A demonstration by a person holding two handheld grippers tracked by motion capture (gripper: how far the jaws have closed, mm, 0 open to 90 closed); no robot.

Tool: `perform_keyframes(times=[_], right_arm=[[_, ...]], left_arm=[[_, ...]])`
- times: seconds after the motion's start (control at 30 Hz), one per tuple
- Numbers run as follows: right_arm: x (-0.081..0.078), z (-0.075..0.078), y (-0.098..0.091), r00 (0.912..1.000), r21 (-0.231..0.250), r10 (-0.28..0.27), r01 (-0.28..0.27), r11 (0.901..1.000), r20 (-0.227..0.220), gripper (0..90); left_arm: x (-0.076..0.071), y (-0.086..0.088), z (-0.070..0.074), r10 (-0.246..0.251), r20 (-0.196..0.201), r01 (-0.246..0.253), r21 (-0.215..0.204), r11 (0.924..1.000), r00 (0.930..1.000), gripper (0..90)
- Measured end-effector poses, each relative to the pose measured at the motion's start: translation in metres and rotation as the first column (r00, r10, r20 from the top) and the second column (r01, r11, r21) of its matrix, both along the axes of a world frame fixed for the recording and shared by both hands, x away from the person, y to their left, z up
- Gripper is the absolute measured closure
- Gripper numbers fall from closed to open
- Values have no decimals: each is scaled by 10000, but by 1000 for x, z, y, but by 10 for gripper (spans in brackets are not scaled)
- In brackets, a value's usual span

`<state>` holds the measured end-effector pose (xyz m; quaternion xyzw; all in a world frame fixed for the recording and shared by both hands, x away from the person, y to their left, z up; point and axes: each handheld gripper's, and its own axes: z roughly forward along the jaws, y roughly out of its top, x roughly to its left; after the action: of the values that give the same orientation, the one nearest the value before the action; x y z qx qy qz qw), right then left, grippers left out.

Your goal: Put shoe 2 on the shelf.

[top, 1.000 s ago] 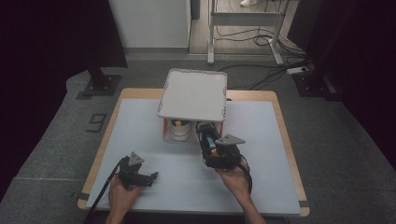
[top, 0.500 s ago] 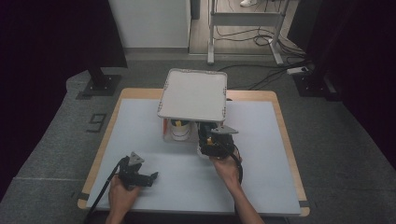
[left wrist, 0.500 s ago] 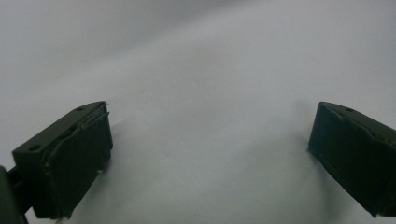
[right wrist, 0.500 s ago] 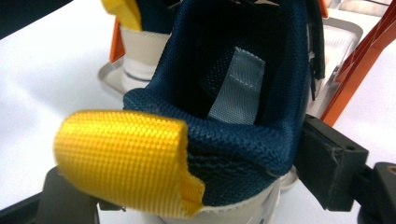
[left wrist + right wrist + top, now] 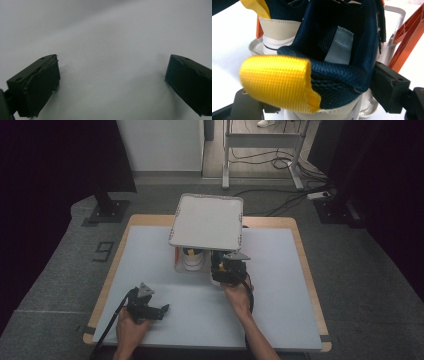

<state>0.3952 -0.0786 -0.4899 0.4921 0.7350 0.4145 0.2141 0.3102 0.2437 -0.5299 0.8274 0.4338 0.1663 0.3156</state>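
- Two shoes stand side by side on the lower shelf of a small rack (image 5: 240,238) near the far middle of the table (image 5: 280,310), heels turned toward the person; a white tray-like top (image 5: 207,221) covers them from above, so they can only be reached from the front.
- The nearer shoe (image 5: 337,50), navy mesh with a cream sole, shows its heel collar and a yellow pull loop (image 5: 277,80) close to the right gripper's camera; the second shoe (image 5: 279,32) sits just beside it.
- The right hand-held gripper (image 5: 227,270) is pushed in low under the tray, forearm stretched forward from the table's near edge. Its jaws stand wide on either side of the navy heel; one pad (image 5: 388,86) lies right beside the collar, but I can't tell whether they are pressing on it yet.
- Judging by this, the step in hand is taking the shoe by its heel to draw it out.
- The left hand-held gripper (image 5: 145,306) waits near the front left corner, tilted down over bare table (image 5: 112,50), jaws spread wide with nothing between them.
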Motion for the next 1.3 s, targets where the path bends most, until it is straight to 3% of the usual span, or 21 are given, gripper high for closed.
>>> perform_keyframes(times=[0.2,0.37,0.47,0.67,0.83,0.93,1.0,1.13,1.27,1.3], right_arm=[[2,-3,0,9999,237,-151,152,9996,-29,172],[3,-3,-1,9999,-57,-126,126,9999,20,97],[-3,0,0,9990,-662,-71,100,9978,431,92],[-21,13,-6,9977,-565,462,-434,9975,492,136],[-37,17,-21,9926,-202,1211,-1210,9925,65,392],[-46,19,-28,9849,46,1731,-1731,9849,-16,584],[-50,19,-28,9754,146,2206,-2206,9753,-27,689],[-46,15,-22,9657,43,2597,-2596,9657,-31,797],[-35,8,-18,9709,-240,2396,-2394,9706,27,877],[-33,6,-19,9689,-88,2473,-2472,9689,97,885]], left_arm=[[0,0,0,2,4,-2,1,10000,10000,0],[0,0,0,1,2,-1,1,10000,10000,0],[0,0,0,16,-1,-16,-10,10000,10000,0],[0,0,0,16,2,-16,-3,10000,10000,0],[0,0,0,-5,-1,5,5,10000,10000,0],[0,0,0,-4,-4,4,4,10000,10000,0],[0,0,0,9,1,-9,-11,10000,10000,0],[0,0,0,-7,-5,7,8,10000,10000,0],[0,0,0,-15,2,15,16,10000,10000,0],[0,0,0,-17,-1,17,14,10000,10000,0]])
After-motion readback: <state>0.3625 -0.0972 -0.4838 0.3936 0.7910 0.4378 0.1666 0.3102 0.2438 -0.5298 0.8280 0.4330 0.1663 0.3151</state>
